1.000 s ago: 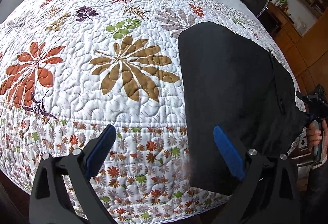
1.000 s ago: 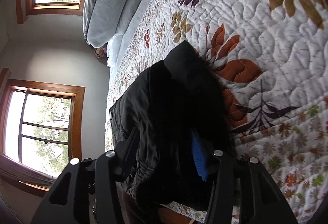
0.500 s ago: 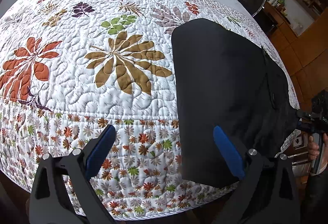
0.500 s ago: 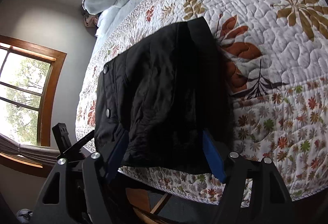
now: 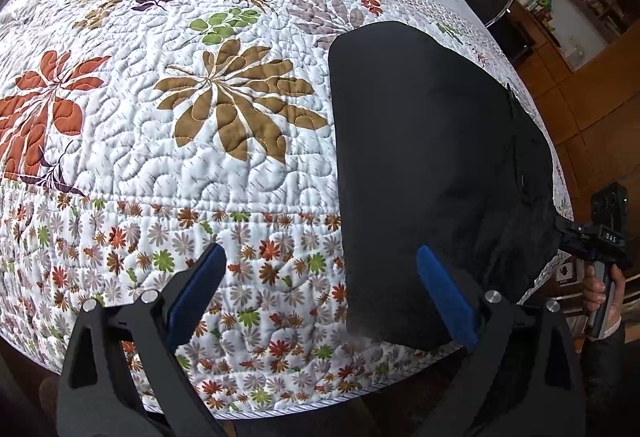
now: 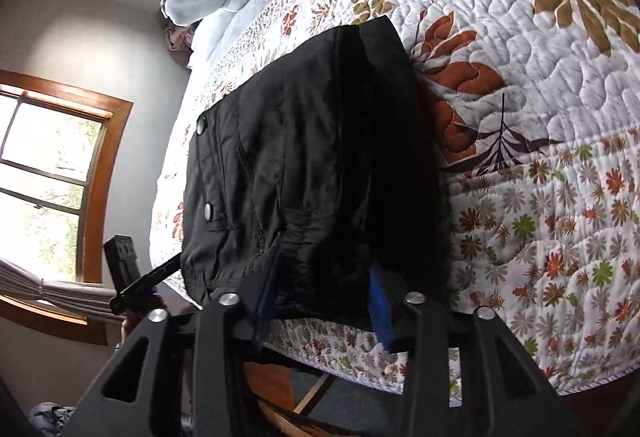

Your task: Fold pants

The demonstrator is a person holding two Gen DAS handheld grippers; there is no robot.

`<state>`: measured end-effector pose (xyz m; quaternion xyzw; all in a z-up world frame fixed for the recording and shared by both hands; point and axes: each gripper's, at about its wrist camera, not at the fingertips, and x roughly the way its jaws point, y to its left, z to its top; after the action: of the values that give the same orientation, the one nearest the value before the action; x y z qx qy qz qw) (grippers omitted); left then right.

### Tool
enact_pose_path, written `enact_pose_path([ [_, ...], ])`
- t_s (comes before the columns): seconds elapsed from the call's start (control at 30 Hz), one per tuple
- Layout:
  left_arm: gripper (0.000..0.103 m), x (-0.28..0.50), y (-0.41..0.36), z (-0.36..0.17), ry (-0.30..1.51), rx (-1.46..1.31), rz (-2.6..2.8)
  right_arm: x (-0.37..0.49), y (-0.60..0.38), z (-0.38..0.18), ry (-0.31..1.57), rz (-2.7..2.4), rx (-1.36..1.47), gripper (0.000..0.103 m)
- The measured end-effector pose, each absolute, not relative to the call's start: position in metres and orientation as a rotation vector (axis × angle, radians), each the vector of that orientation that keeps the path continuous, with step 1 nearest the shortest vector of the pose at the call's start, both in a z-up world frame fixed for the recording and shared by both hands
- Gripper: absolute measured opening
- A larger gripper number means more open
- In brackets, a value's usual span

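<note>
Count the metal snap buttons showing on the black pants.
2, both in the right wrist view on the black pants, near the edge toward the window: one upper, one lower. Folded layers may hide others.

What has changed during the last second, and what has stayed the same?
The right tool drew back; its jaws widened, then narrowed around the near edge of the black pants, which settled flat on the quilt. The left tool stayed open, holding nothing.
</note>
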<state>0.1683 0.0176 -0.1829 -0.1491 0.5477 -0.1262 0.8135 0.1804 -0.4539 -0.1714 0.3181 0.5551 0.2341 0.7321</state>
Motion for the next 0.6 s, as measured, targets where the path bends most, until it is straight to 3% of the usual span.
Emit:
enact_pose_path([
  [0.03, 0.096, 0.168, 0.018, -0.183, 1.168, -0.323, -0.274, 0.179, -0.457, -0.170, 1.211, 0.512, 0.710, 0.064],
  [0.1, 0.096, 0.169, 0.019, -0.183, 1.174, -0.333, -0.280, 0.173, -0.466, -0.163, 1.164, 0.520, 0.741, 0.077],
  [0.33, 0.099, 0.181, 0.048, -0.204, 1.278, -0.683, -0.392, 0.163, -0.498, -0.160, 1.094, 0.527, 0.843, 0.081],
  [0.6, 0.099, 0.192, 0.047, -0.231, 1.385, -0.799, -0.473, 0.173, -0.506, -0.178, 1.130, 0.544, 0.887, 0.086],
])
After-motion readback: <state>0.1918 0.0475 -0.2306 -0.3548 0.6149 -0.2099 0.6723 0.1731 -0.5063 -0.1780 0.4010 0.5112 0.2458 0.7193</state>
